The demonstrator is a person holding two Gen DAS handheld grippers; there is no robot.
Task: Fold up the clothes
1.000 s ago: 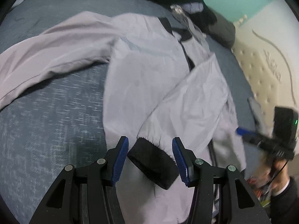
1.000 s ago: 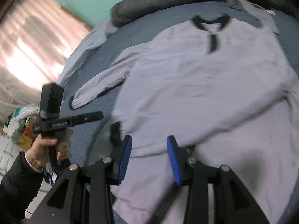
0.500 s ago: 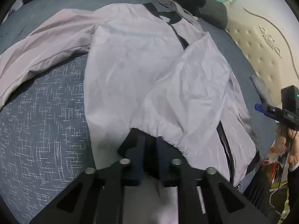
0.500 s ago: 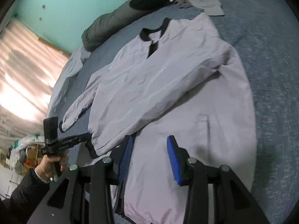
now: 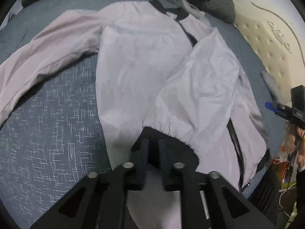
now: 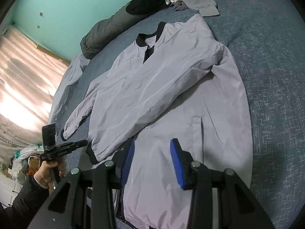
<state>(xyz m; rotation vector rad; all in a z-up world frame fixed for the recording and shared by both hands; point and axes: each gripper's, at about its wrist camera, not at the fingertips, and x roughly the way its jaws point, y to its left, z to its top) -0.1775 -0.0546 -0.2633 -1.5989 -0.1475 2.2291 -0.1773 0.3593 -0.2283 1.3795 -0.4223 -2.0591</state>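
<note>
A light grey jacket (image 5: 137, 61) with black collar and cuffs lies spread on the blue bed; it also shows in the right wrist view (image 6: 152, 87). One sleeve (image 5: 200, 95) is folded across the body. My left gripper (image 5: 153, 148) is shut on that sleeve's black cuff (image 5: 171, 143) near the jacket's hem. The other sleeve (image 5: 47, 57) stretches out to the left on the bed. My right gripper (image 6: 151, 160) is open and empty, hovering over the jacket's lower part beside the pocket slit (image 6: 202, 131).
The blue bedspread (image 6: 272, 76) surrounds the jacket. Dark clothes and a grey garment (image 6: 196, 3) are piled at the head of the bed. A cream tufted headboard (image 5: 266, 43) stands at the right. Clutter (image 6: 21, 162) lies on the floor by the bed edge.
My left gripper has closed on the black cuff, which lay between its open jaws a second ago. My right gripper stayed open and pulled back, showing the whole jacket.
</note>
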